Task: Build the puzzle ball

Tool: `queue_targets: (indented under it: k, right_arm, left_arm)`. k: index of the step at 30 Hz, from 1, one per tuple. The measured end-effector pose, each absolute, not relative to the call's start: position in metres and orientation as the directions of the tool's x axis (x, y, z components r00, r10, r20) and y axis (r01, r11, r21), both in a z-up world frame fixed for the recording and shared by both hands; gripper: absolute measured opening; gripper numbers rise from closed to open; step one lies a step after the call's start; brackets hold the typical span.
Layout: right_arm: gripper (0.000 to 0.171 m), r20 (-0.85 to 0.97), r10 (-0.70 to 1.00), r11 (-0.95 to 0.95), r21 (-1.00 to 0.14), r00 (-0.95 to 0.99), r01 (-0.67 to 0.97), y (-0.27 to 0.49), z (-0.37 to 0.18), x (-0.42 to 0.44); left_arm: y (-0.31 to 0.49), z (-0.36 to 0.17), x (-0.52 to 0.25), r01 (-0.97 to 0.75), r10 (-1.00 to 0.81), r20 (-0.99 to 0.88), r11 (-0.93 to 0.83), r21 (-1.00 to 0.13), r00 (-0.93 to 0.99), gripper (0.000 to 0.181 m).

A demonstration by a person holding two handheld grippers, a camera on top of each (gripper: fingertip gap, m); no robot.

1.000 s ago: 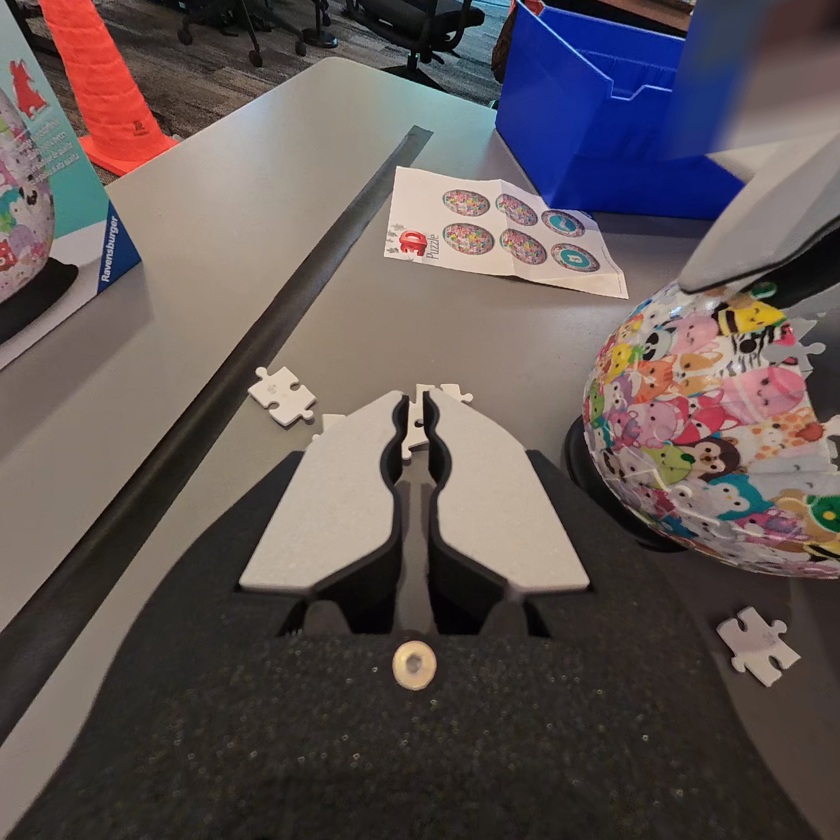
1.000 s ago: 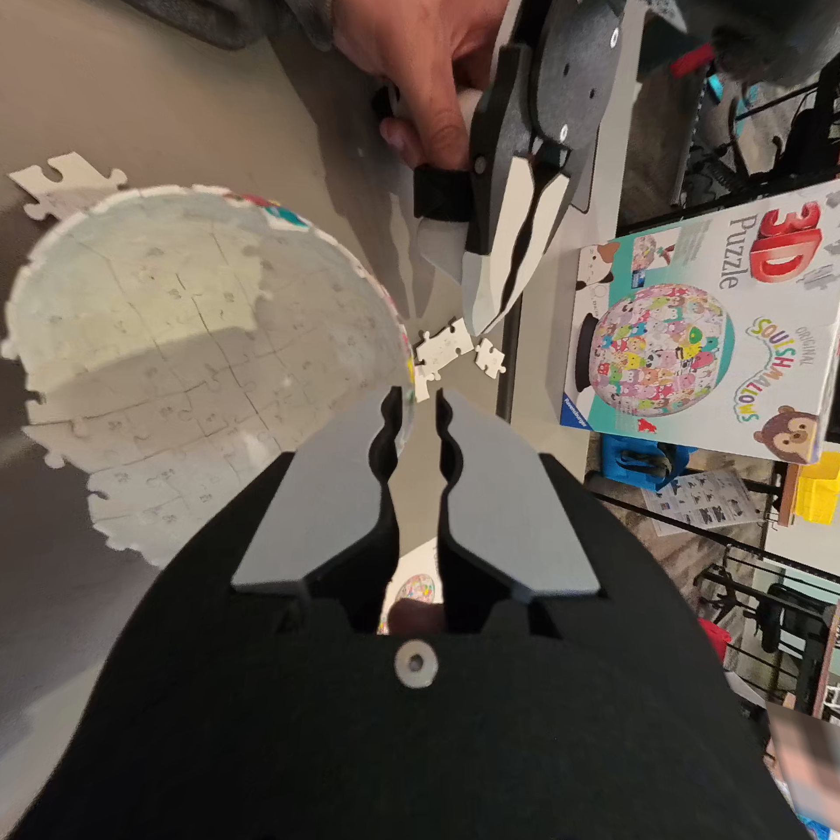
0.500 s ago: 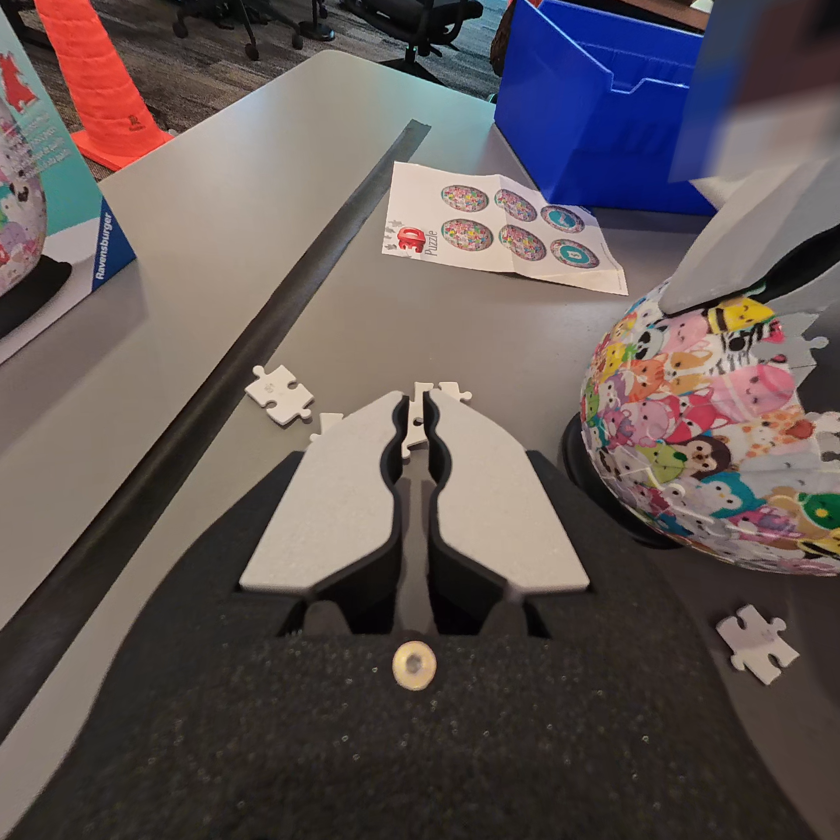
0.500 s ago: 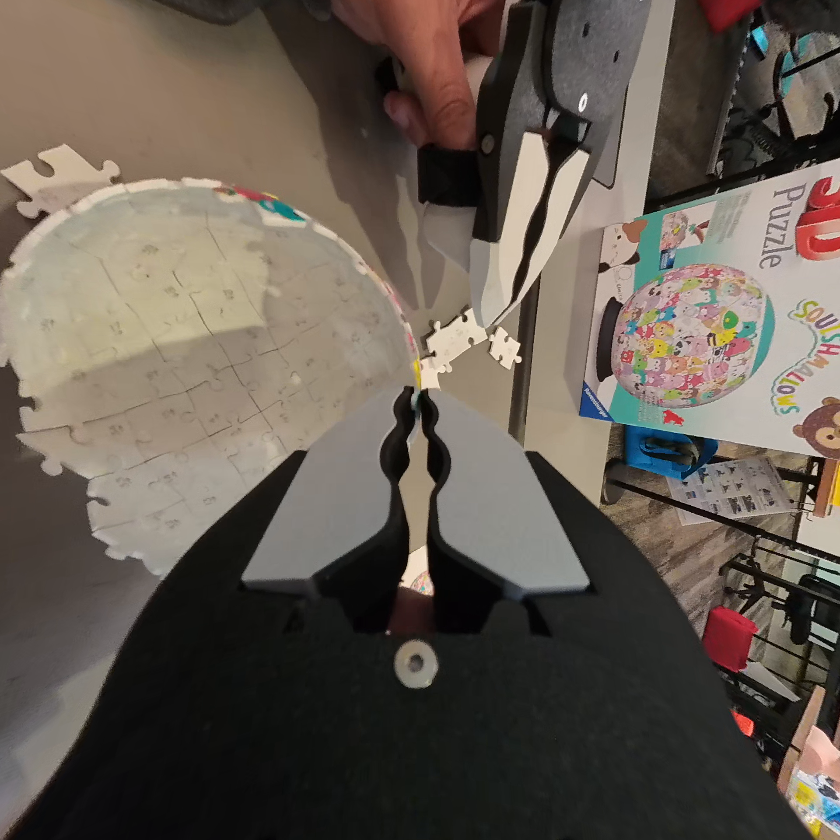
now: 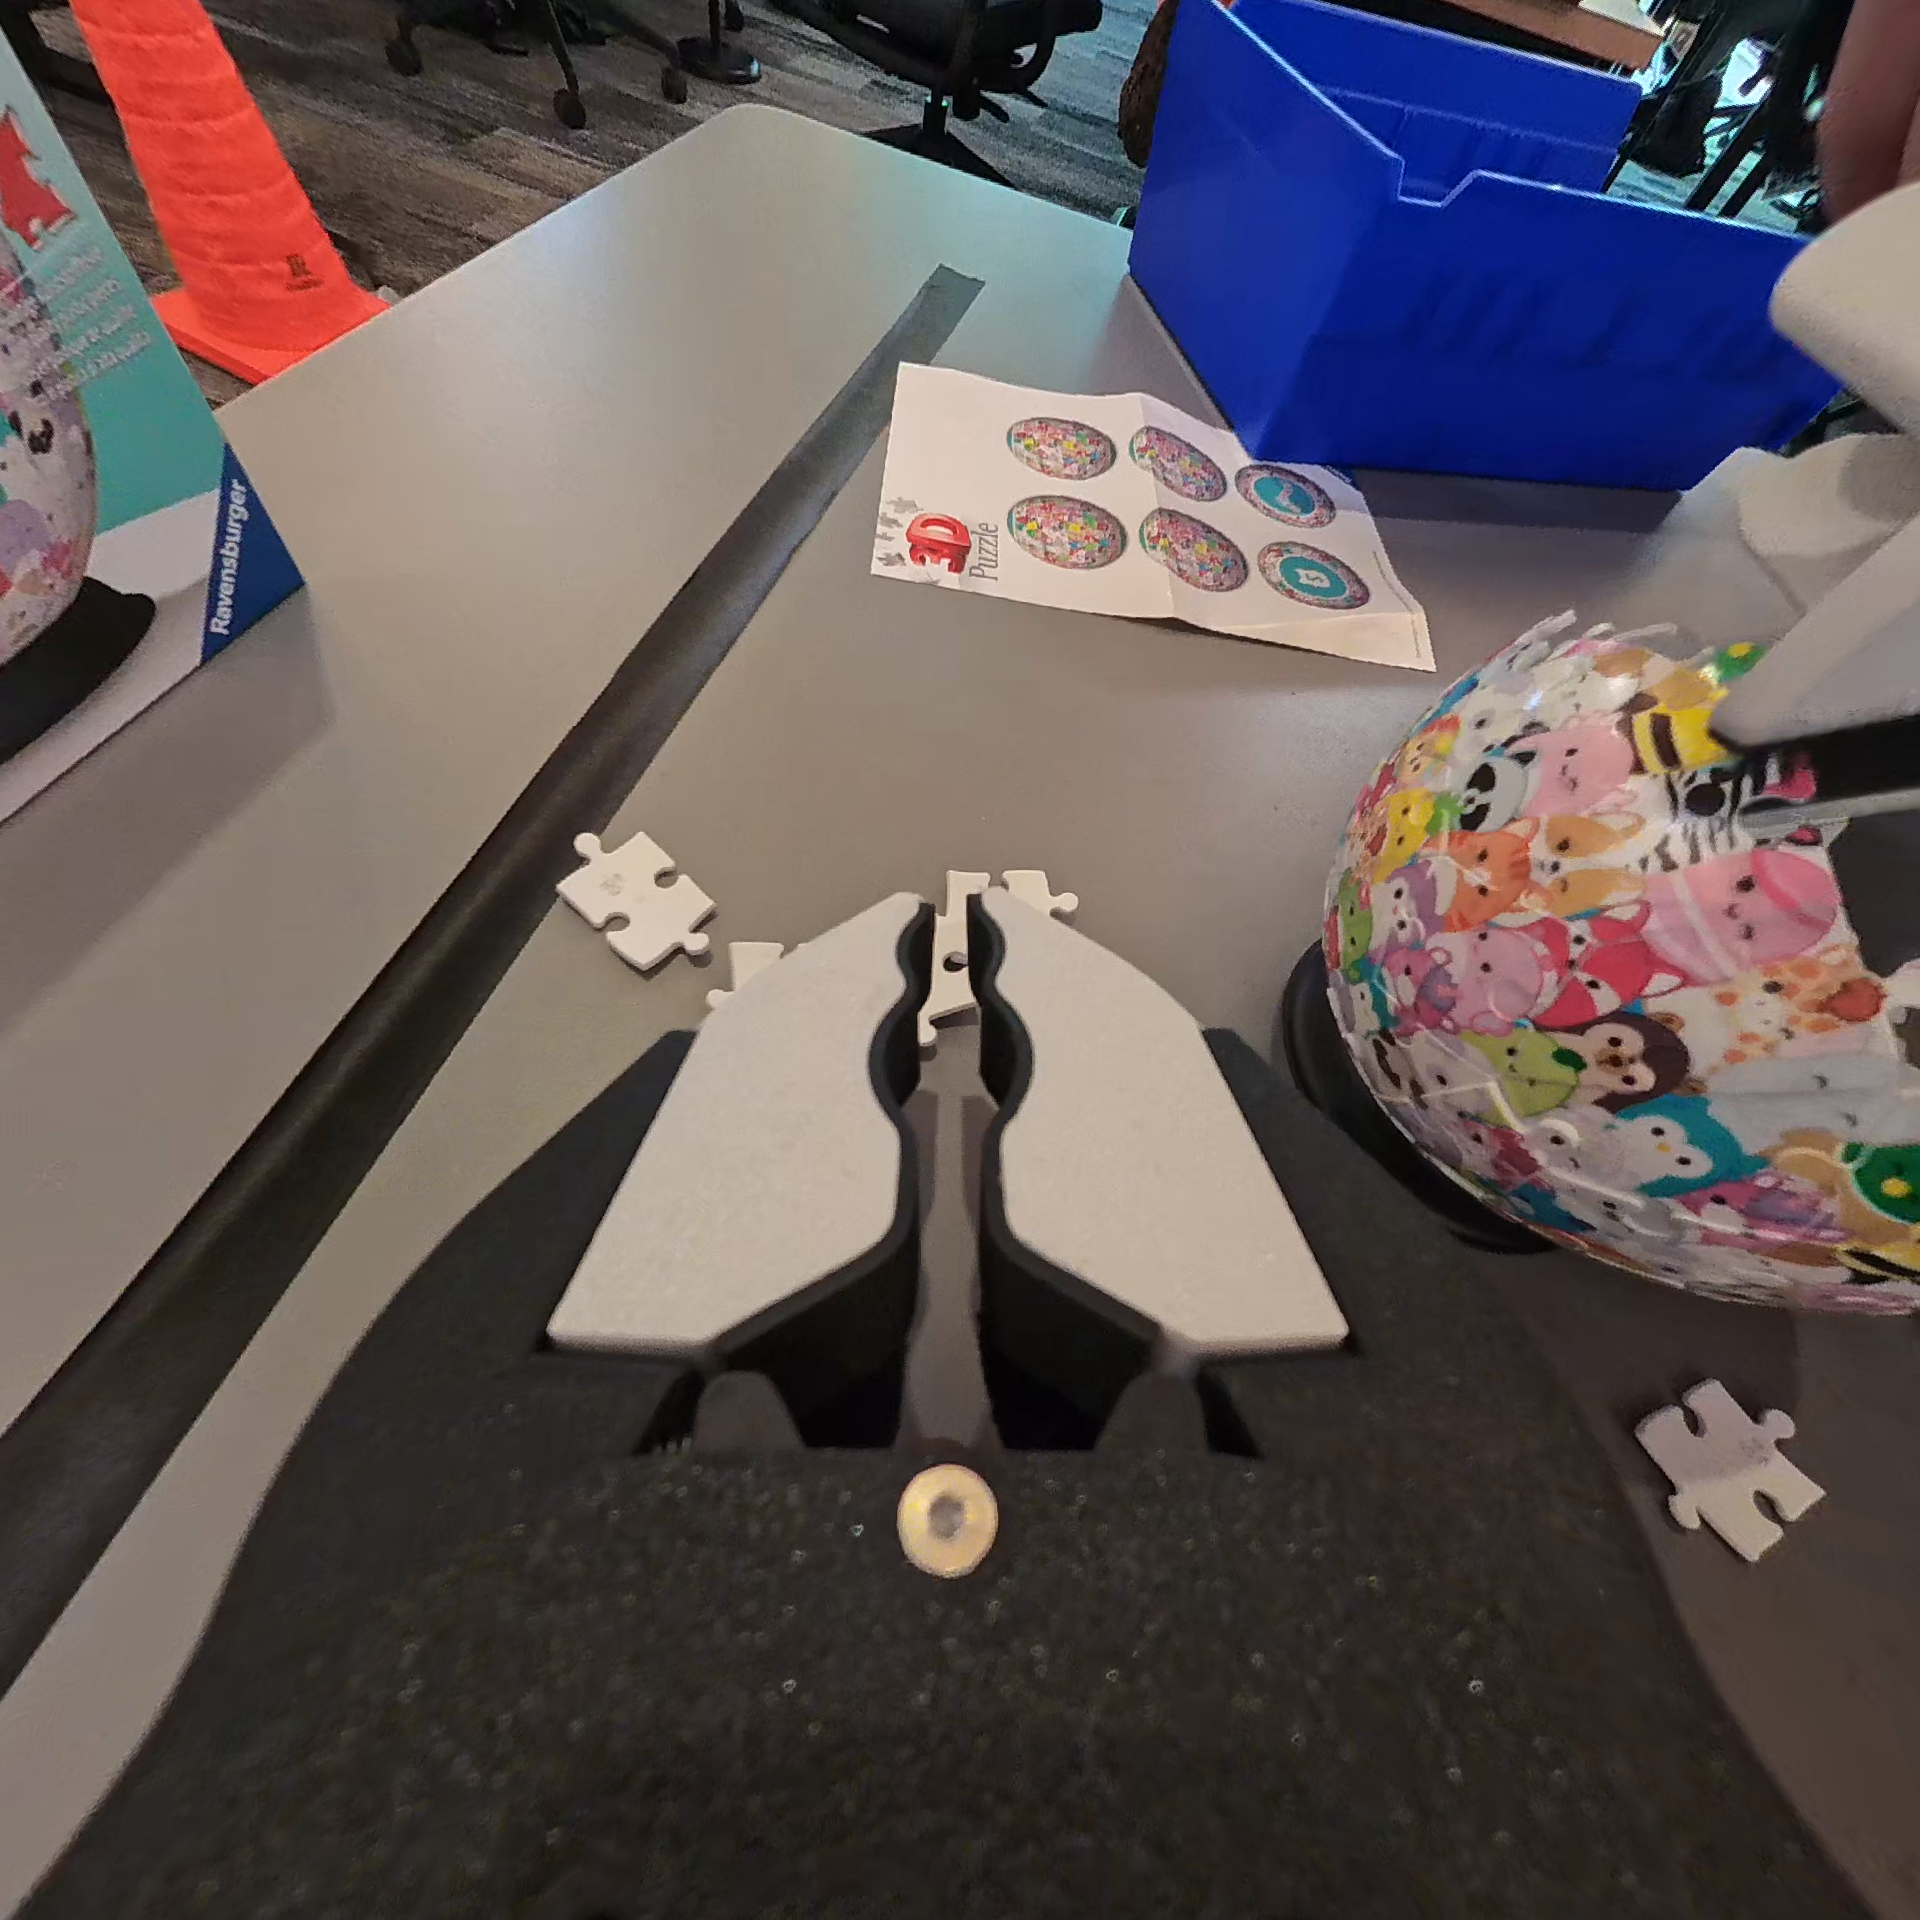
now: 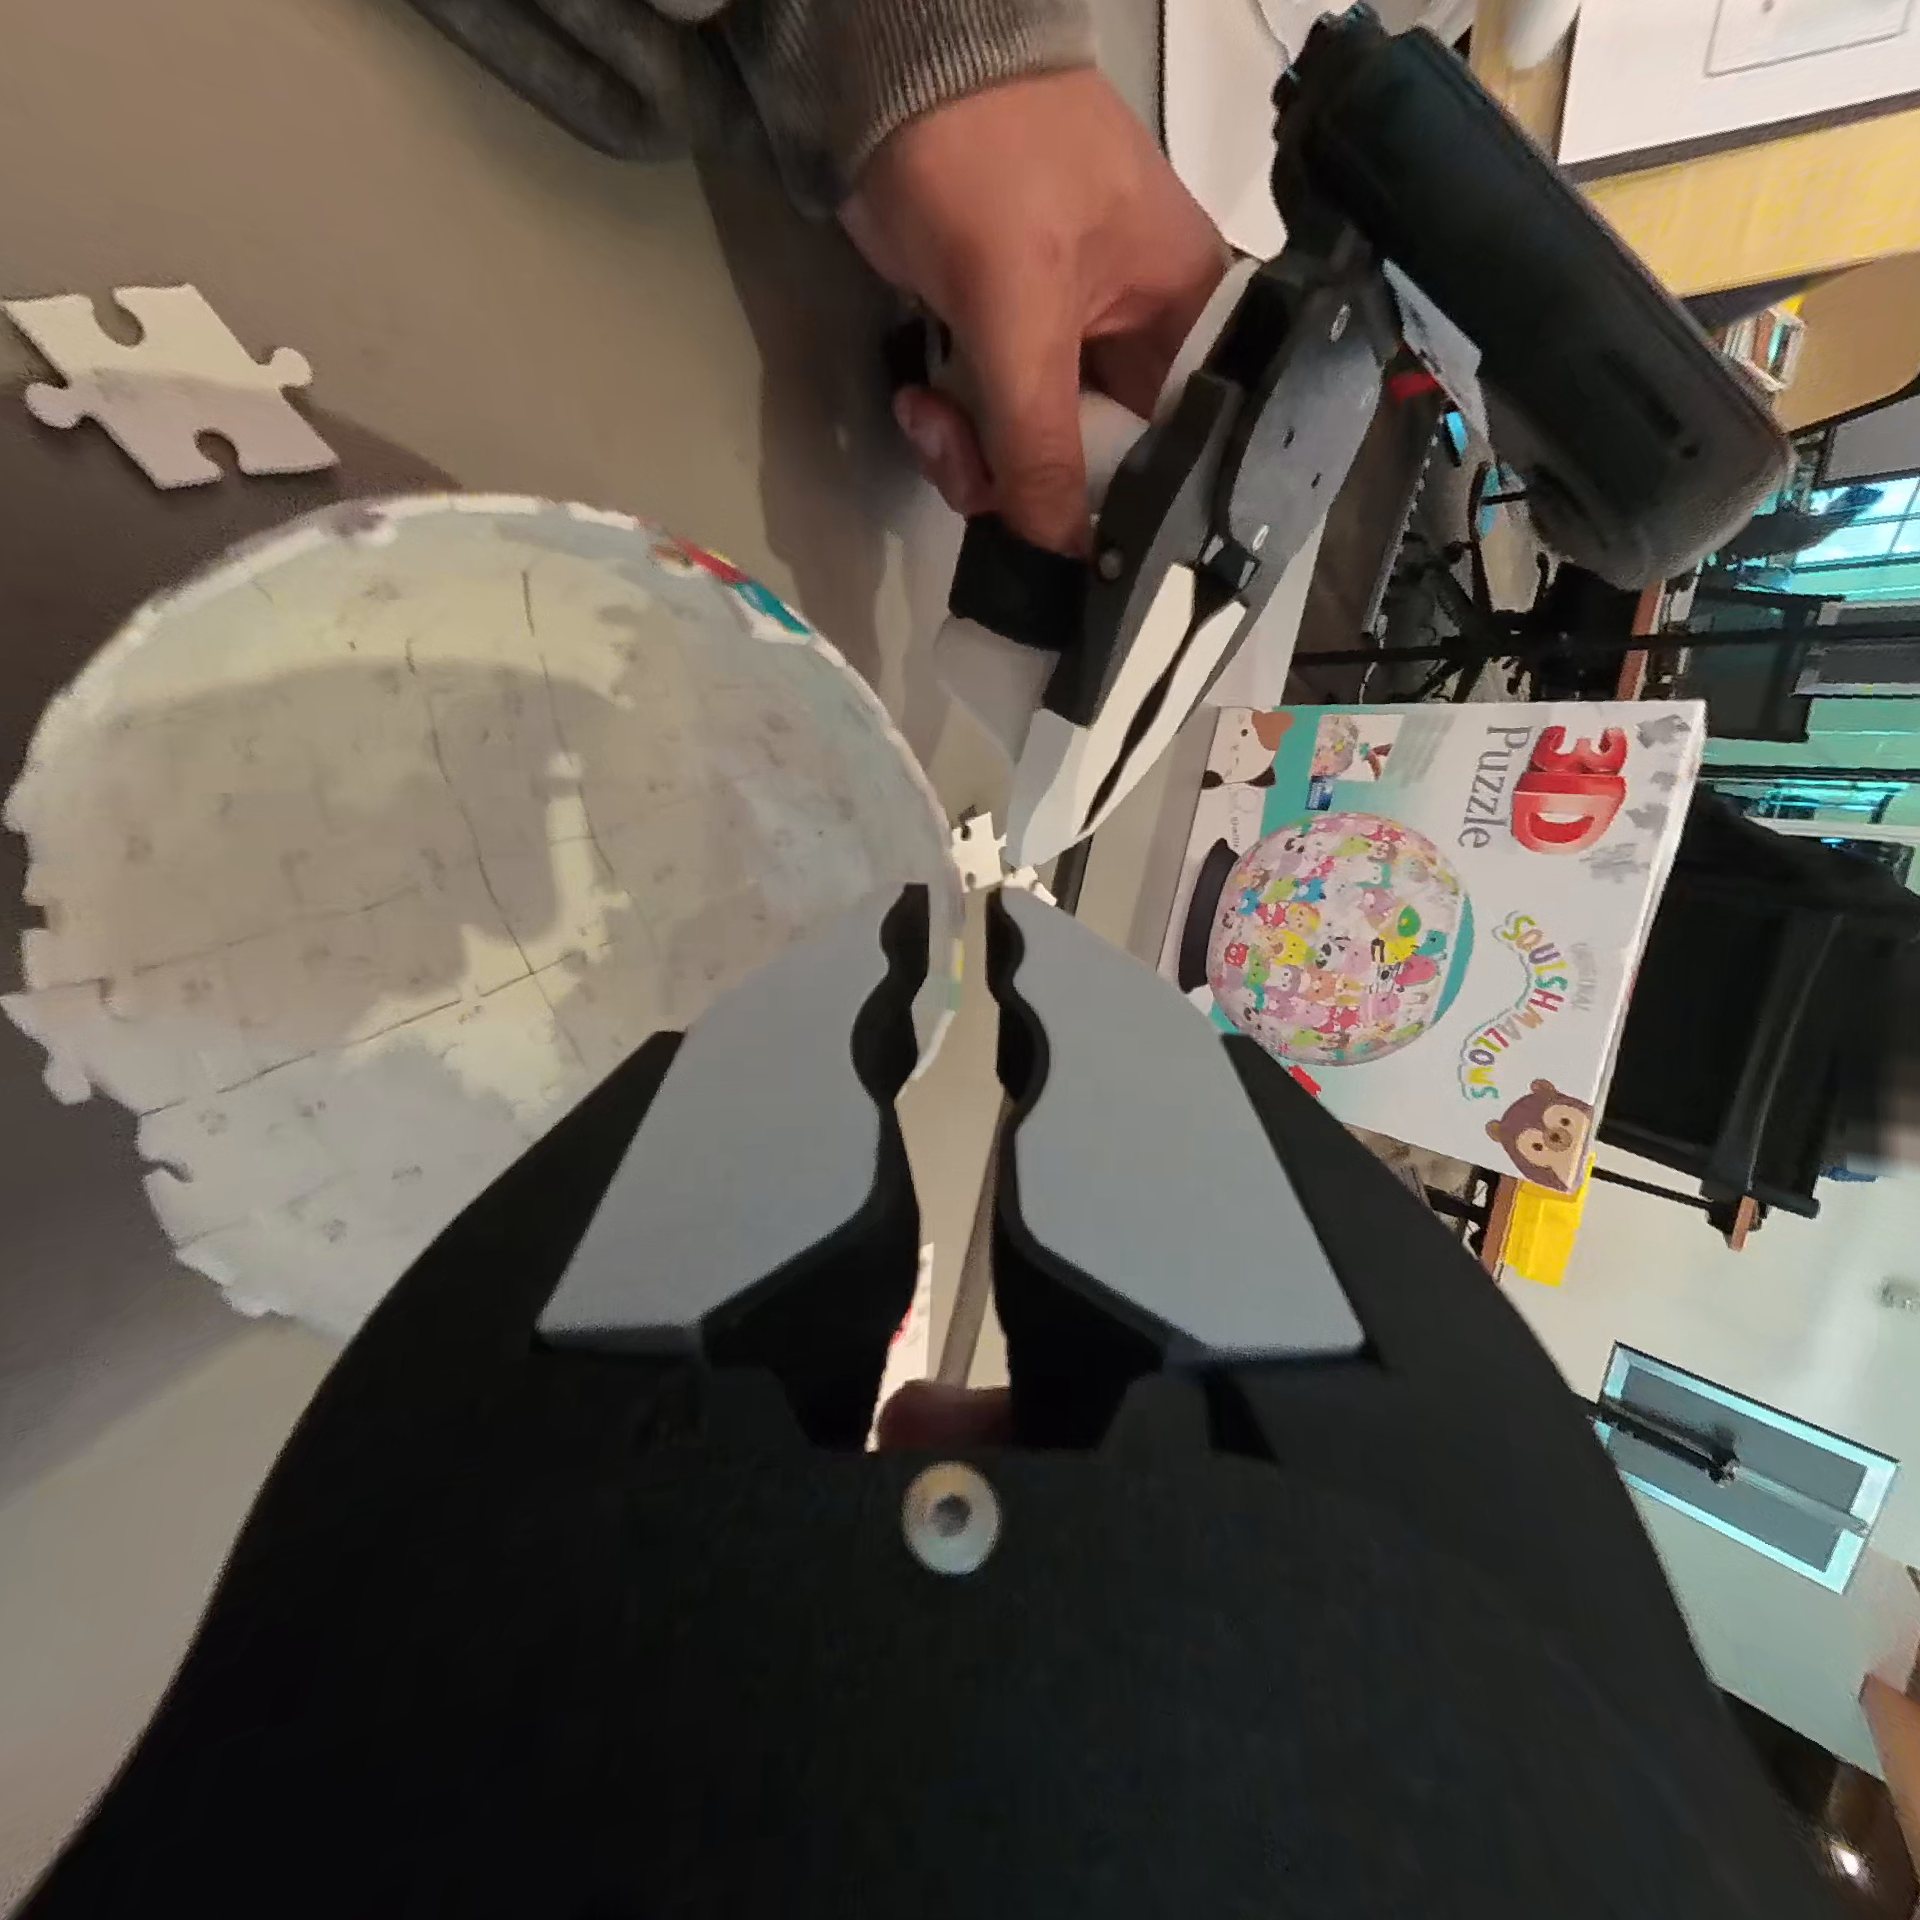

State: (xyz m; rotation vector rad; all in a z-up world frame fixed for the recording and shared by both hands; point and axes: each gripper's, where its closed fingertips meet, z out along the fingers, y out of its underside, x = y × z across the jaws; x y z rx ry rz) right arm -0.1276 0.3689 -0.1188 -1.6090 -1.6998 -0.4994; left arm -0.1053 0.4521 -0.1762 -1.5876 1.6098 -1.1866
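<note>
Grey table (image 5: 644, 343) all around, office chairs and an orange cone (image 5: 223, 197) beyond it, a blue bin (image 5: 1455, 343) at the far edge. The ball (image 5: 1621, 987) sits on its dark stand (image 5: 1325, 1049) to the right, top open, white inside showing in the right wrist view. The right claw (image 6: 961, 914) is pinched on the ball's rim, one finger inside the shell and one outside. The left claw (image 5: 948, 914) hangs low over a loose piece (image 5: 951, 961) near the table's seam, jaws nearly together; whether it grips that piece, I cannot tell. More pieces lie about: one (image 5: 636, 899) beside the seam, one (image 5: 1730, 1481) in front of the ball. A leaflet (image 5: 1143, 520) lies farther back, the box (image 5: 114, 499) stands at the left.

That shell looks light and thin, clicked together from stiff curved pieces, so a hard squeeze at the rim could pop joints loose. I'd hold it gently there or steady it low by the stand. Flat pieces are slick; take them by an edge.
</note>
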Motion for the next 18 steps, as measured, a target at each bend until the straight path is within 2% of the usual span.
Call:
queue_targets:
  k: [6,16,17,18]
  right_arm:
    - [0.002,0.724,0.688,0.136,-0.197,0.05,0.971,0.3697,-0.1192,-0.1269]
    - [0.003,0.717,0.693,0.098,-0.204,0.081,0.974,0.3724,-0.1193,-0.1242]
    - [0.008,0.715,0.693,0.092,-0.214,0.091,0.973,0.3715,-0.1189,-0.1239]
    - [0.022,0.707,0.699,0.072,-0.226,0.113,0.971,0.3697,-0.1182,-0.1221]
  left_arm:
    - [0.4517,-0.1769,-0.1051,-0.465,-0.976,0.177,-0.101,-0.88,-0.124,0.005]
    - [0.4512,-0.1782,-0.1048,-0.472,-0.976,0.177,-0.098,-0.876,-0.126,0.005]
    - [0.451,-0.1787,-0.1047,-0.476,-0.975,0.182,-0.101,-0.874,-0.128,0.005]
    - [0.451,-0.179,-0.1045,-0.478,-0.973,0.189,-0.105,-0.872,-0.13,0.005]
